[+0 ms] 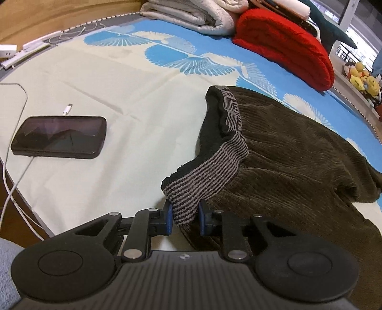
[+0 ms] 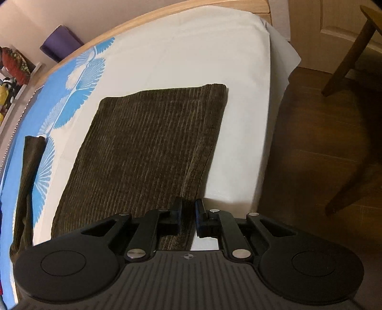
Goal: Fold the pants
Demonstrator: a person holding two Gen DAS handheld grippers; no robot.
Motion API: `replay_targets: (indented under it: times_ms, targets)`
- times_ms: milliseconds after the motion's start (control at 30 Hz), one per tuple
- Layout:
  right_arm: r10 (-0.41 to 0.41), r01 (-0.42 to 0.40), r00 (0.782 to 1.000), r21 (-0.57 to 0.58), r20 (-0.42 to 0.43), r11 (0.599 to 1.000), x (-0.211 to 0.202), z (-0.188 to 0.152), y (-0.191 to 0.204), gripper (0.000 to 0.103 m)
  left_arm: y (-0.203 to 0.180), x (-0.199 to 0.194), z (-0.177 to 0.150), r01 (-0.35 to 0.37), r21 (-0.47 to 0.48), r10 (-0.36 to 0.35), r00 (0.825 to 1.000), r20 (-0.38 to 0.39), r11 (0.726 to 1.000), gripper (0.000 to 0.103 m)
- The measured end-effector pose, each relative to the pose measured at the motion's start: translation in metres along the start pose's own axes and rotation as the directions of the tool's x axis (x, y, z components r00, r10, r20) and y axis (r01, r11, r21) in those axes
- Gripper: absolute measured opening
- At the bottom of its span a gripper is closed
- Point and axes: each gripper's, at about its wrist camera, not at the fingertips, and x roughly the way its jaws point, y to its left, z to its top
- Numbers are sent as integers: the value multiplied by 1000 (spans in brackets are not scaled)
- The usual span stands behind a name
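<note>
Dark olive corduroy pants (image 1: 298, 152) lie on the bed sheet (image 1: 107, 95), their striped grey-black waistband (image 1: 210, 171) lifted at the near corner. My left gripper (image 1: 185, 214) is shut on that waistband corner, blue pads pressing it from both sides. In the right wrist view the pant legs (image 2: 148, 147) stretch flat away from me toward the bed's far end. My right gripper (image 2: 188, 214) is shut on the near right edge of the leg fabric, close to the mattress edge.
A black phone (image 1: 59, 137) with a white cable (image 1: 14, 186) lies on the sheet at left. Folded grey blanket (image 1: 191, 16) and red quilt (image 1: 286, 45) sit at the bed's far side. Wooden floor (image 2: 322, 155) and a chair leg (image 2: 346, 54) are right of the bed.
</note>
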Motion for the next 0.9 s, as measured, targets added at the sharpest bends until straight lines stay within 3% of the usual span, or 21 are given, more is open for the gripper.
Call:
replay_targets:
  times_ms: [233,267,300,333,367,400,467,533,633,700,767,900]
  targets:
    - [-21,21,1000,-72,2,997,4,-7,8,12,3,6,-1,-13,16,13,1000,-20,1000,25]
    - [-30,29,1000,-85,0,996,4,-9,7,15,1,8,-3,-20,43,21,1000,-22,999,32]
    - [-33,33,999,-90,9,995,4,-7,9,25,-1,9,-5,-34,61,35,999,-19,998,36]
    - [-49,52,998,-96,38,994,0,-6,10,36,-4,7,-7,-58,77,58,998,-2,995,57]
    - [-72,81,994,-104,88,991,-5,-5,12,64,-6,3,-8,-92,86,91,996,18,992,86]
    - [-92,111,983,-111,156,988,-12,-6,14,77,-9,-4,-9,-146,90,141,988,56,985,97]
    - [-104,150,950,-138,293,979,-31,-9,21,76,-10,-20,-11,-159,85,147,981,130,984,103]
    - [-66,140,927,-178,370,974,-50,-18,30,77,-12,-35,-11,-103,118,88,988,126,988,103]
    - [101,8,928,-291,358,957,-76,-44,46,77,-21,-61,-13,-34,156,14,991,129,987,103]
    - [250,-116,925,-414,286,903,-94,-73,62,78,-33,-77,-13,9,201,-38,989,140,980,103]
    - [367,-218,912,-541,184,812,-112,-107,79,80,-48,-93,-13,52,244,-91,985,150,968,103]
    - [482,-344,876,-683,13,644,-139,-164,105,83,-81,-106,-13,114,282,-154,980,125,953,103]
